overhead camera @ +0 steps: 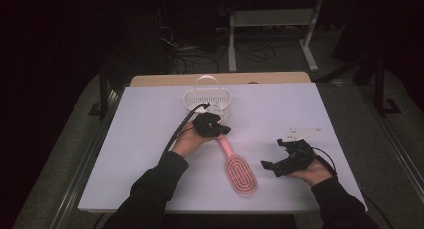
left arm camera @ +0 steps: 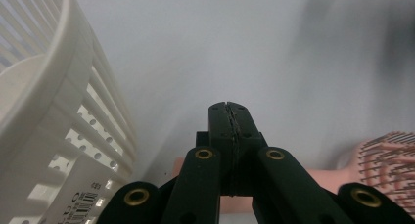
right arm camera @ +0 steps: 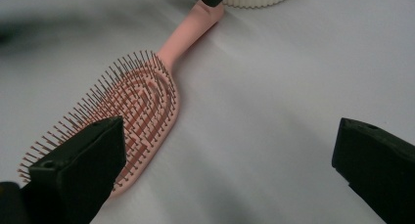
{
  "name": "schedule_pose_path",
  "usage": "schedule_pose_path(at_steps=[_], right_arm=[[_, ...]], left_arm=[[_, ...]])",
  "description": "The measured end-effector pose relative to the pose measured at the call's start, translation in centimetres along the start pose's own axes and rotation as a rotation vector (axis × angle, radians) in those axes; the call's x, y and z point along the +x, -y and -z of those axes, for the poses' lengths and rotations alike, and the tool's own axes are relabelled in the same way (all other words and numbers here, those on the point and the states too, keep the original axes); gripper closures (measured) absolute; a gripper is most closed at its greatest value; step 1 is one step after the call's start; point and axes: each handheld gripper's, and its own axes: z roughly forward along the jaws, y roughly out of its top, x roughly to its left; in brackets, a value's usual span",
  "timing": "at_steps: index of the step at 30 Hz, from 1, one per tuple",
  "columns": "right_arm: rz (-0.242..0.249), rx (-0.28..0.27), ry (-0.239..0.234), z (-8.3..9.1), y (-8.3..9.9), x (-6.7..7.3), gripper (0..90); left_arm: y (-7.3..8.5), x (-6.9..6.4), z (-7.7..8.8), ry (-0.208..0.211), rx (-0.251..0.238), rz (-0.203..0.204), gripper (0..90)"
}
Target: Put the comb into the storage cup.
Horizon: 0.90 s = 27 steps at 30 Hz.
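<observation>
Left gripper [overhead camera: 216,129] has its jaws pressed flat together with nothing between them, so it's got hold of nothing. It sits right above the handle end of the pink hairbrush [overhead camera: 236,167], and in its own view the handle [left arm camera: 323,181] runs across just underneath and behind the closed tips. Whether the tips actually touch the handle, I can't tell. Just to the left of it in that view is the slatted wall of the white basket [left arm camera: 58,111], so it's squeezed in between basket and brush.

Brush itself lies bristles up on the table, long axis slanting from the handle up near the basket [overhead camera: 207,96] down to the oval head closer to the person. So the handle points at the left hand and the head [right arm camera: 132,111] points more toward the right one. I'd say the left hand is clearly nearer the handle, and to pick the brush up those jaws would have to open first.

Right gripper [overhead camera: 284,159] is over at the right, well apart from the brush, jaws spread wide and empty, looking across at the bristle head from the side.

Surface is a plain white board [overhead camera: 280,114] with a strip of wood along the far edge. Room behind is dark, with cables on the floor [overhead camera: 250,51] and a white table frame [overhead camera: 272,24].
</observation>
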Motion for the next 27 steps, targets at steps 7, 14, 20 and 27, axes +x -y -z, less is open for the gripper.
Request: schedule_pose_path(at_steps=[7,14,20,27], right_arm=[[0.000,0.000,0.000,0.0,0.0,0.0,0.0],[0.000,0.002,0.000,0.0,0.0,0.0,0.0],[0.000,0.005,0.000,0.0,0.1,0.0,0.0],[0.000,0.003,0.000,0.0,0.1,0.0,0.0]], left_arm=[[-0.1,0.0,-0.7,-0.039,0.038,-0.013,90.0],[-0.2,-0.1,-1.3,-0.061,0.064,-0.020,90.0],[0.0,-0.1,-1.4,-0.066,0.093,-0.020,90.0],[0.2,0.0,-1.0,-0.069,0.115,-0.020,90.0]])
